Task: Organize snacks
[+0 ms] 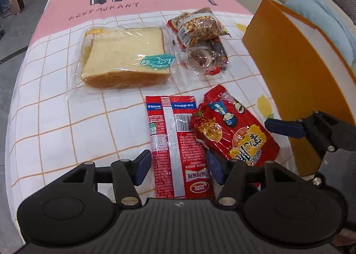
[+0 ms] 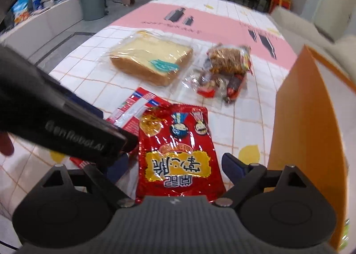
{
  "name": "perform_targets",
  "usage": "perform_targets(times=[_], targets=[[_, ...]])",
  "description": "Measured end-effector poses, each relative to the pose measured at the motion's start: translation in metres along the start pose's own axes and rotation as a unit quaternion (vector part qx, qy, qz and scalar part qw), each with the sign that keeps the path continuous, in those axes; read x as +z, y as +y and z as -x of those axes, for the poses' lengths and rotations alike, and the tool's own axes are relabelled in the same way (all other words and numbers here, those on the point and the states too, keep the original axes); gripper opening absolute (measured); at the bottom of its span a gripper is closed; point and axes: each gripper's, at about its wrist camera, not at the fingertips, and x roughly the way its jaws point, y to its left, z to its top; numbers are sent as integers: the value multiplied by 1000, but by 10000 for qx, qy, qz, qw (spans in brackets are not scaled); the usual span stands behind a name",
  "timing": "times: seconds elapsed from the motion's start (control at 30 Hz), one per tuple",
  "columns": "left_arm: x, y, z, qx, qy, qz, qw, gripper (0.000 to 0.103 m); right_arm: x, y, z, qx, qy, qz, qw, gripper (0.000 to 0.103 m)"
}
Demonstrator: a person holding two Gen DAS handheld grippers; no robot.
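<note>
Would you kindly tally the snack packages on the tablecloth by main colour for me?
Red packets: 2, the long flat packet and the cartoon-printed packet.
Clear wrappers: 3, the sliced bread, the brown crunchy snack bag and the small dark-snack wrapper in front of it.
Total: 5 packages.

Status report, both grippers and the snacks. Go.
Left gripper open astride long red packet. Right gripper open astride red cartoon snack bag, which overlaps the packet. Orange box close right.
</note>
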Motion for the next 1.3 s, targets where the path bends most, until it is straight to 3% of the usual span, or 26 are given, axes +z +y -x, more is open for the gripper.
perform_targets(times=[0.2, 0.37, 0.5, 0.77, 0.9, 0.97, 1.0, 1.3], targets=[[4, -11, -10, 263, 60, -345, 9990, 81, -6, -21, -13, 141, 343, -686, 9970, 81], [7, -25, -20, 708, 123, -639, 9954, 91, -8, -17, -14, 100, 355, -621, 9974, 83], [7, -23, -23, 756, 70, -552, 9956, 101, -9, -17, -15, 100, 350, -620, 9974, 83], [7, -25, -25, 814, 7, -415, 9958, 101, -7, -17, -16, 41, 297, -601, 9977, 79], [6, -25, -23, 771, -25, -432, 9961, 91, -7, -17, -14, 45, 277, -626, 9976, 75], [6, -27, -21, 756, -66, -473, 9960, 78, -7, -18, -14, 45, 273, -637, 9976, 73], [6, -28, -20, 743, -86, -500, 9959, 66, -7, -17, -14, 37, 269, -647, 9975, 71], [4, -24, -15, 772, -71, -405, 9962, 52, -7, -21, -11, 116, 261, -799, 9964, 69]])
